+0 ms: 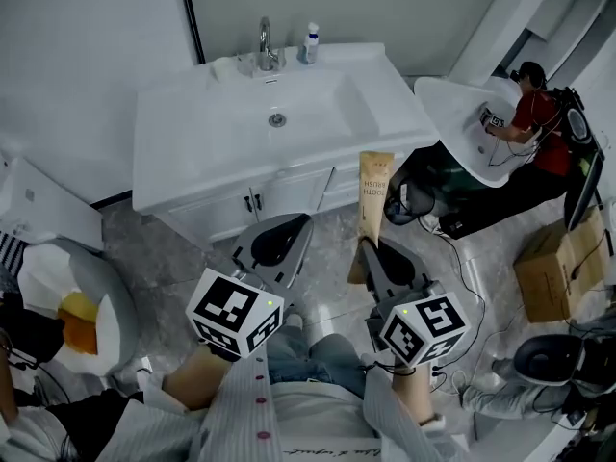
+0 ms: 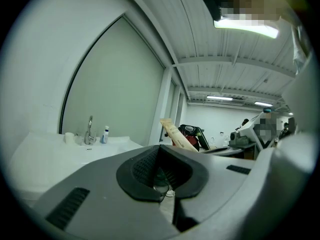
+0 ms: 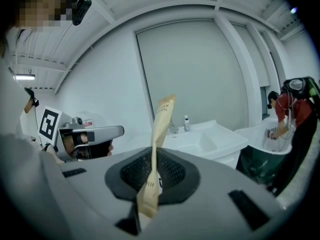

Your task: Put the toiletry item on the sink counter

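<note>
1. Brown paper toothbrush packet [image 1: 375, 195] stands upright just right of centre in the head view. Its lower end is pinched in the right hand-held gripper [image 1: 370, 258].
2. Seen in the right gripper view, those jaws are set narrow. The dark pads press on both sides of the packet's lower part, and the rest rises above them with a slight twist.
3. Left of centre, the left hand-held gripper [image 1: 281, 237] has its jaws closed together with nothing between them. It sits near the right one, both pointing toward the cabinet doors [image 1: 255, 200].
4. The white sink worktop [image 1: 192, 157] fills the upper middle of the frame, with the drain [image 1: 277, 119] in the basin.
5. A chrome tap [image 1: 267, 46] stands at the back edge, and a small white bottle [image 1: 310, 44] sits just to its right.
6. The packet is held in the air in front of the cabinet and is not resting on the worktop.
7. At the right edge, a person in a red top [image 1: 534, 114] leans over a second white basin [image 1: 462, 114]. A cardboard box [image 1: 558, 263] lies on the floor below.
</note>
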